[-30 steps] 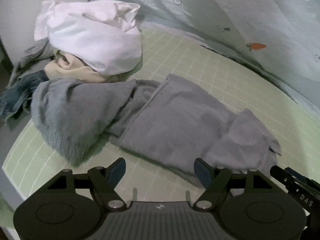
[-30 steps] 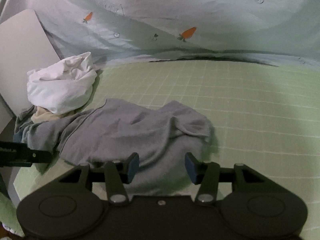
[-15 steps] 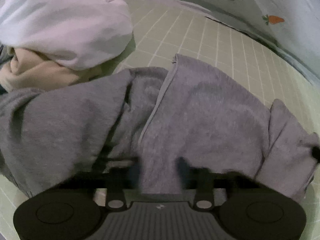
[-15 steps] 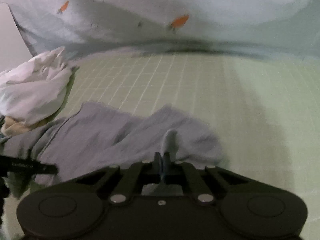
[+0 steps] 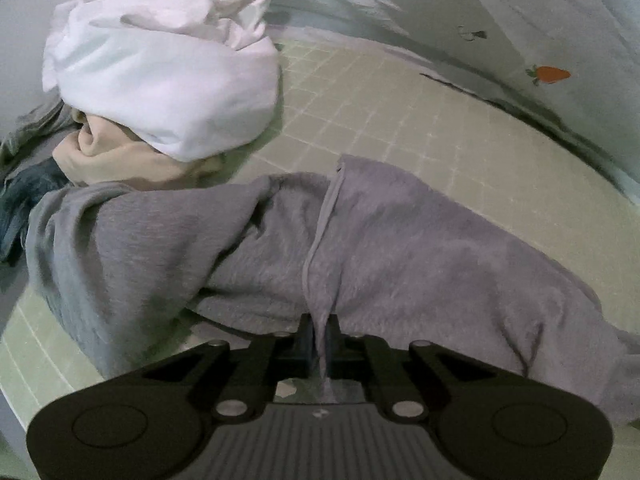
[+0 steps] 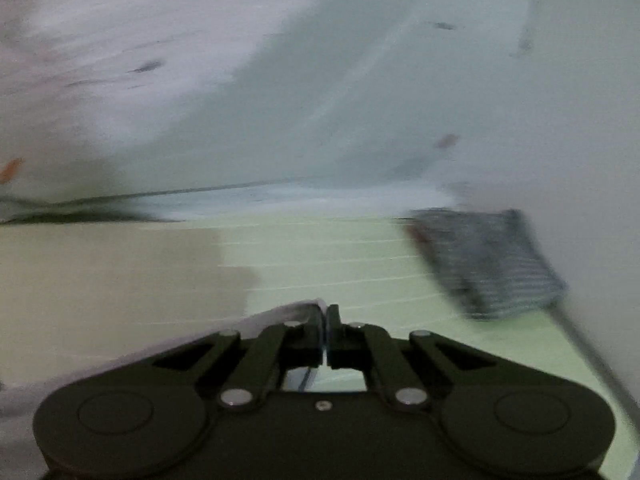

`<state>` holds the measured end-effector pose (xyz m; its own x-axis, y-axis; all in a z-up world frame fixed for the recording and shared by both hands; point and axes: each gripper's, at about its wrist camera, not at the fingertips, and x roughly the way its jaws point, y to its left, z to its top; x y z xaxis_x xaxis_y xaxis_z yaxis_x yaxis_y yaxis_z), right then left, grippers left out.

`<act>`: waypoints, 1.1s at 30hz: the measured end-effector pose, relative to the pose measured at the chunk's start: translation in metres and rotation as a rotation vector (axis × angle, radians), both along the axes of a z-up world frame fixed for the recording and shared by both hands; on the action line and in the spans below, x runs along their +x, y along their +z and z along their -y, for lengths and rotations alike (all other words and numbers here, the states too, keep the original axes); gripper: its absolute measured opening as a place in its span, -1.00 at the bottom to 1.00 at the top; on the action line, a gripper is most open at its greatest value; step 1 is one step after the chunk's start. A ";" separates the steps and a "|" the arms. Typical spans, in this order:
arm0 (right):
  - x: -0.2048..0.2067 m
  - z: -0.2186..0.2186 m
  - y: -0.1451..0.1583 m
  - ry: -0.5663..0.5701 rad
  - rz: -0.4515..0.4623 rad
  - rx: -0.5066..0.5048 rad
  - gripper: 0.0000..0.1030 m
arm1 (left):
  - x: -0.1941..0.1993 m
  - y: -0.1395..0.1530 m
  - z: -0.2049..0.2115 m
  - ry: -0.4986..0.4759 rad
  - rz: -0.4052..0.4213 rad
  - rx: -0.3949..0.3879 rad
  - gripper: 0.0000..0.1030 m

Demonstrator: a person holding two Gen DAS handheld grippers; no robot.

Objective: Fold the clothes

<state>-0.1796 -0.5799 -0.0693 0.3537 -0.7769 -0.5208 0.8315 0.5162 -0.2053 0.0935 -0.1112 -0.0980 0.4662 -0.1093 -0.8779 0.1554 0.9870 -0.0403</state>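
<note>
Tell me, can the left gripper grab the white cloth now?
Probably not yet. The left gripper is shut on the grey garment, so its jaws are full. The white cloth sits beyond it, uncovered, atop the pile.

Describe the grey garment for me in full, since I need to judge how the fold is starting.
The grey garment is soft, fleecy-looking knit with a stitched hem running down its middle. It lies crumpled, not yet flat, on the green gridded mat, one bunched part reaching left beside the clothes pile. The left gripper is shut on a pinched ridge of its near edge. In the blurred right wrist view, the right gripper is shut on a pale fold of fabric, apparently the same garment.
</note>
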 end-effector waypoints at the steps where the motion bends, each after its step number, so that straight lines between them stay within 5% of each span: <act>1: -0.010 0.010 -0.003 -0.013 -0.018 -0.017 -0.98 | -0.005 0.002 0.006 0.004 0.000 -0.008 -0.89; 5: -0.040 0.046 -0.019 -0.067 -0.082 -0.035 -0.97 | -0.036 0.009 0.043 -0.043 0.000 -0.041 -0.89; 8: -0.048 0.052 -0.038 -0.091 -0.076 0.072 -0.85 | -0.060 0.009 0.068 -0.143 0.027 0.023 -0.89; 11: -0.046 0.024 -0.055 -0.084 -0.078 0.103 0.13 | -0.071 0.012 0.072 -0.164 0.032 0.025 -0.90; 12: -0.045 0.013 -0.060 -0.081 -0.075 0.111 0.24 | -0.073 0.015 0.071 -0.162 0.034 0.016 -0.90; 21: 0.022 -0.100 -0.071 0.168 0.080 0.392 0.47 | -0.081 0.024 0.046 -0.241 0.004 -0.076 -0.88; 25: 0.075 -0.145 -0.057 0.322 0.103 0.400 0.55 | -0.078 0.022 0.024 -0.258 -0.004 -0.089 -0.66; 30: 0.125 -0.178 -0.053 0.393 0.076 0.374 0.66 | -0.048 0.026 -0.037 -0.092 0.045 -0.090 0.21; 33: 0.149 -0.182 -0.059 0.356 0.040 0.372 0.66 | -0.022 0.019 -0.076 0.001 0.063 -0.047 0.45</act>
